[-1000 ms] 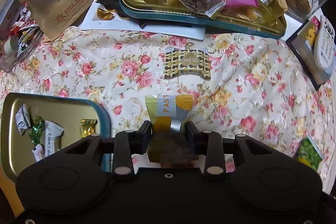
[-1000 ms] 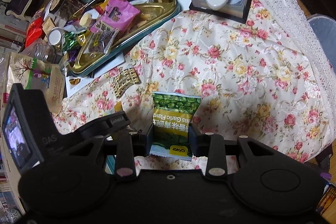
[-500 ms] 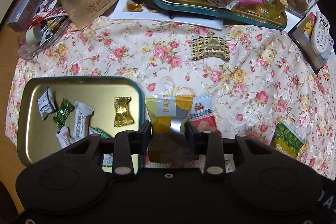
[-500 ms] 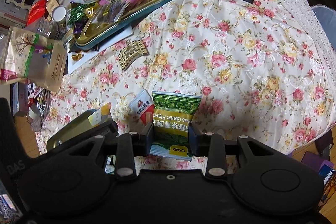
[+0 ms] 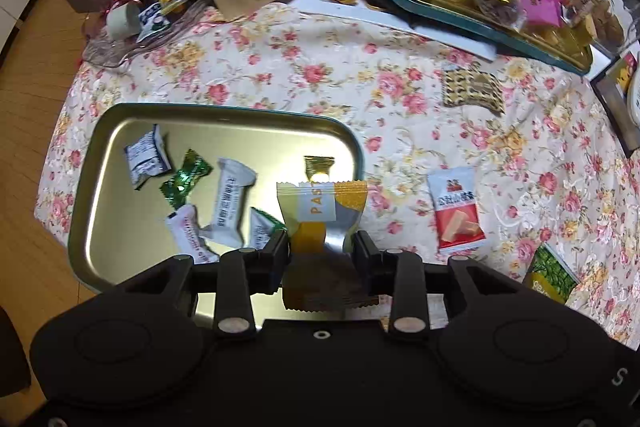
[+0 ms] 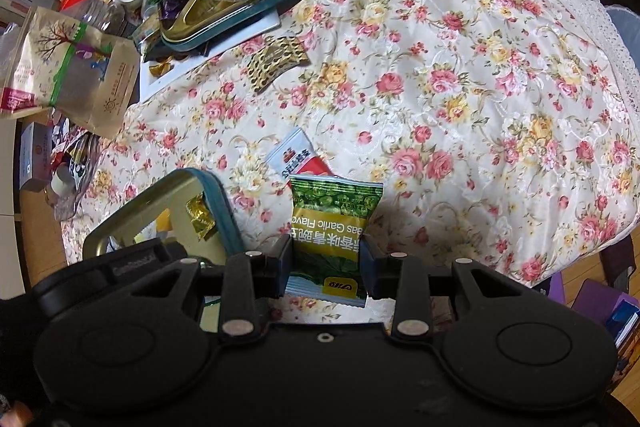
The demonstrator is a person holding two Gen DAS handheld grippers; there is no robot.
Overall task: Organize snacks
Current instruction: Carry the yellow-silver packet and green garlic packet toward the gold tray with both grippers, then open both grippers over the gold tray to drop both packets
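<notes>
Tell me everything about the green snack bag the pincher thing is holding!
The green snack bag is a small, shiny plastic packet printed with green peas, with a yellow band of writing across its middle and a yellow logo near one end. It looks sealed and a bit puffy. The right gripper pinches it from both sides, so it hangs above the flowery tablecloth, its crimped far edge pointing away from the camera. The writing reads upside down in this view.

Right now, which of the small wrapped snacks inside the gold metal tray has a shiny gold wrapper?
The gold foil candy near the far right corner of the gold metal tray; the other tray snacks, such as the green foil candy, are white or green.
</notes>
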